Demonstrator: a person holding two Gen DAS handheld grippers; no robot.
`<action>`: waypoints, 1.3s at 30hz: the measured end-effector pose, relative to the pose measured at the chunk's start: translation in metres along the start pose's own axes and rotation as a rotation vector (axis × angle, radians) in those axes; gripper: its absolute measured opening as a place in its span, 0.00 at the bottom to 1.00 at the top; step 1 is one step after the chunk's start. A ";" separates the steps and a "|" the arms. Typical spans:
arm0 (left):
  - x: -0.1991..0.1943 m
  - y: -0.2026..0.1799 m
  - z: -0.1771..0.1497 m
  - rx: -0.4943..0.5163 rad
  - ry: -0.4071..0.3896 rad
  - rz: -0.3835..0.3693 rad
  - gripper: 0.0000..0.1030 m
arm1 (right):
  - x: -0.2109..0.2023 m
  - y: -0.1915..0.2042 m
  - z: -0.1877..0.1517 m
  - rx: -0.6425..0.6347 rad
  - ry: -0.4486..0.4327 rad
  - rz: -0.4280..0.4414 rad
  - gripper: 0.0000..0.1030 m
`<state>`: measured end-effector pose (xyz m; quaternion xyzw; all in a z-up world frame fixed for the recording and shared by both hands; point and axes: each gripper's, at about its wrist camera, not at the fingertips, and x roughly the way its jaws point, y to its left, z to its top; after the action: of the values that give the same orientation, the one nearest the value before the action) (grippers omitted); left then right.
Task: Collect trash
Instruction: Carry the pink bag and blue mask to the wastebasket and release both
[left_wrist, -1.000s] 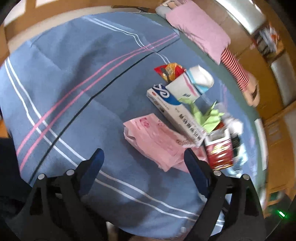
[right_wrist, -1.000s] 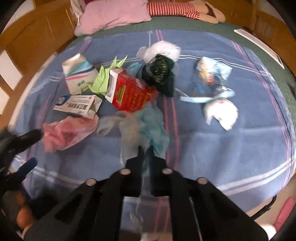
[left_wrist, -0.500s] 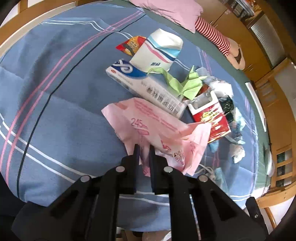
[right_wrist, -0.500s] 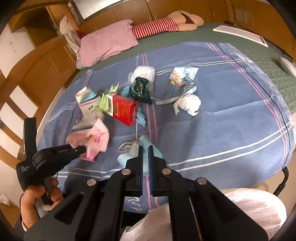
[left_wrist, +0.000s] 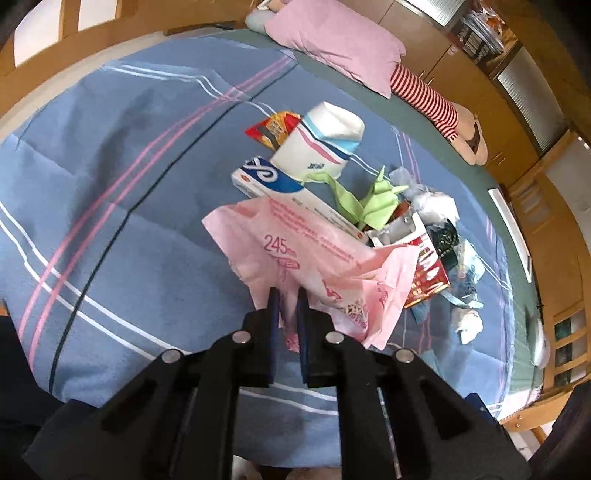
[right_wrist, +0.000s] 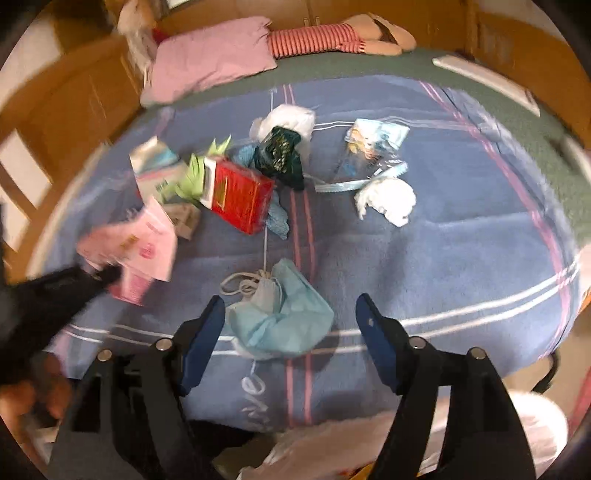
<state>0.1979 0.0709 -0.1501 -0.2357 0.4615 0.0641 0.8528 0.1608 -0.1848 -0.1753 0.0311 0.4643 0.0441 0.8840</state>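
Observation:
My left gripper (left_wrist: 286, 295) is shut on the lower edge of a crumpled pink plastic wrapper (left_wrist: 314, 254), which hangs a little above the blue striped blanket (left_wrist: 129, 206). The right wrist view shows the same wrapper (right_wrist: 136, 240) at the left, blurred. My right gripper (right_wrist: 290, 302) has its jaws opening wide. A light blue face mask (right_wrist: 284, 317) lies on the blanket between the fingers, and the pads do not press on it. A hand (right_wrist: 33, 398) shows at the lower left.
More trash lies mid-blanket: a red box (right_wrist: 240, 195), a white and blue box (left_wrist: 280, 184), a white carton (left_wrist: 321, 144), green paper (left_wrist: 369, 199), a dark wrapper (right_wrist: 280, 155) and a white tissue (right_wrist: 388, 199). A white plastic bag (right_wrist: 369, 443) sits below the right gripper. A pink pillow (right_wrist: 210, 55) is at the bed's far end.
My left gripper closed on the pink wrapper and raised it off the blanket. My right gripper, shut on the blue mask before, has opened, and the mask now rests on the blanket.

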 end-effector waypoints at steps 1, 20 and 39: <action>-0.001 -0.001 0.000 0.010 -0.007 0.008 0.10 | 0.008 0.006 0.000 -0.031 0.021 -0.029 0.70; -0.038 -0.045 -0.012 0.297 -0.235 0.103 0.10 | -0.032 -0.014 -0.004 -0.004 -0.145 -0.076 0.19; -0.068 -0.068 -0.030 0.439 -0.361 0.017 0.10 | -0.148 -0.066 -0.029 0.015 -0.286 -0.015 0.20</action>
<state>0.1592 0.0051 -0.0850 -0.0262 0.3070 0.0110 0.9513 0.0568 -0.2655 -0.0770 0.0403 0.3343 0.0288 0.9412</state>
